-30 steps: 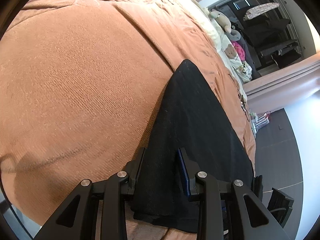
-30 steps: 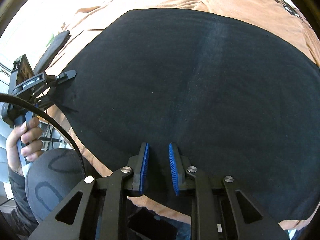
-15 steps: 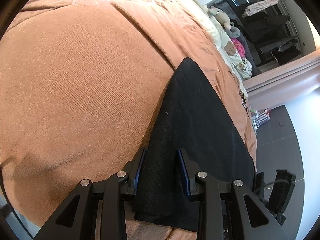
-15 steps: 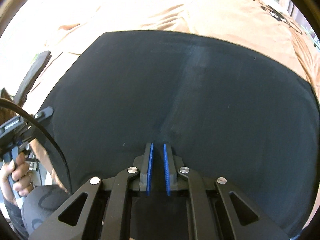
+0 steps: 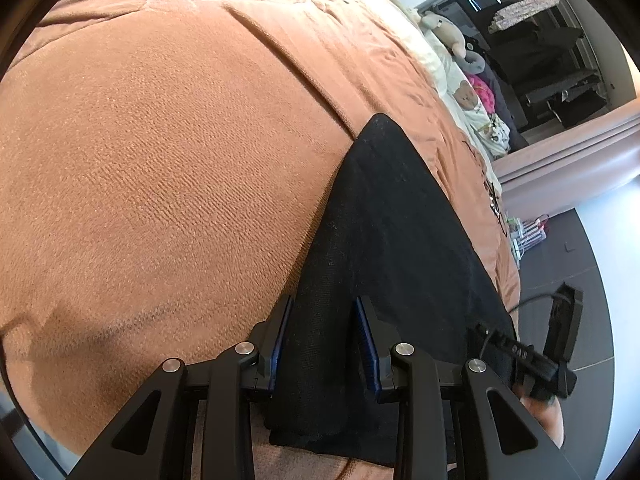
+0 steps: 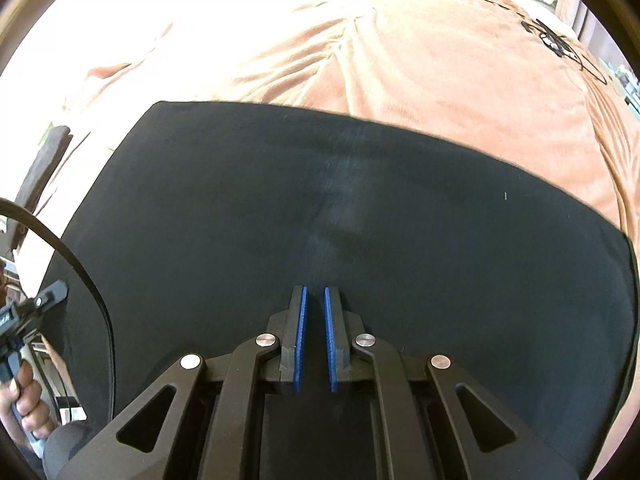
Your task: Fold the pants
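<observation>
The black pants (image 5: 392,240) lie folded flat on an orange-brown bed blanket (image 5: 160,160). In the left wrist view my left gripper (image 5: 322,308) stands open, its blue pads on either side of the pants' near left edge, the cloth loose between them. In the right wrist view the pants (image 6: 280,208) fill the lower frame as a broad dark sheet. My right gripper (image 6: 315,294) sits low over the near edge with its pads close together and a narrow gap between them; no cloth shows in that gap.
The blanket (image 6: 400,60) stretches beyond the pants. Stuffed toys and pillows (image 5: 460,64) line the bed's far side by a dark window. A black cable (image 6: 556,40) lies on the blanket at far right. The other hand-held gripper (image 5: 532,356) shows at the right.
The right gripper's pads have closed from a wider gap to a narrow one, and it has drawn back so more blanket shows beyond the pants. The left gripper stays open around the edge.
</observation>
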Demonstrator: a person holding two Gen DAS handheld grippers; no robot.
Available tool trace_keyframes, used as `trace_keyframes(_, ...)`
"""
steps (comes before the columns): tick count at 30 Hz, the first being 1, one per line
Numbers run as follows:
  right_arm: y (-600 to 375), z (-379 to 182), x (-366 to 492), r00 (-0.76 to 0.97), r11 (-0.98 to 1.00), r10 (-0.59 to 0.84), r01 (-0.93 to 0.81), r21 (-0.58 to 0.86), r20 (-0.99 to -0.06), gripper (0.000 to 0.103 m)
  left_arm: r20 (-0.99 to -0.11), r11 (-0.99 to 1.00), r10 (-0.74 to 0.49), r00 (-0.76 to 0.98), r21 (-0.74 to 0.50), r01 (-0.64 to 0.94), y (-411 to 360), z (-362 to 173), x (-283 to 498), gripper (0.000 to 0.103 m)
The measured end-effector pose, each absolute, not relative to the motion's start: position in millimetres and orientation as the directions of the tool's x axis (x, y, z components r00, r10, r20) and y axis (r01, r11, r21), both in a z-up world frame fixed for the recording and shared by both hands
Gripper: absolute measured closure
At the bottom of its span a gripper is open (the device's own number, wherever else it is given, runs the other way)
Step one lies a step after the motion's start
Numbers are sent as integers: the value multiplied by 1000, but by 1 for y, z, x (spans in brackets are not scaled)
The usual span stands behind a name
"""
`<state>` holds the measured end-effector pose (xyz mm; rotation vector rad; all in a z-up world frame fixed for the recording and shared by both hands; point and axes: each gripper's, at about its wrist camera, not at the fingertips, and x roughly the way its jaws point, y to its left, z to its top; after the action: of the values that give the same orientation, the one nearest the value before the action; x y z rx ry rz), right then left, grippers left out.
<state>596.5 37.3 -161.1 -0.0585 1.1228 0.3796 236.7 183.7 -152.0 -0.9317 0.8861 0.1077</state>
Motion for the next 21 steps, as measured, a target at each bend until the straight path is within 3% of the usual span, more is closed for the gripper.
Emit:
trace_keyframes(17, 48, -181, 629, 391, 947, 222, -306, 101, -893, 102, -700, 615, -284, 656, -658, -436, 185, -154, 234, 70)
trace_keyframes(21, 47, -179, 622, 373, 941, 229, -321, 107, -899, 102, -694, 629, -284, 661, -656, -418, 183, -149, 234, 85)
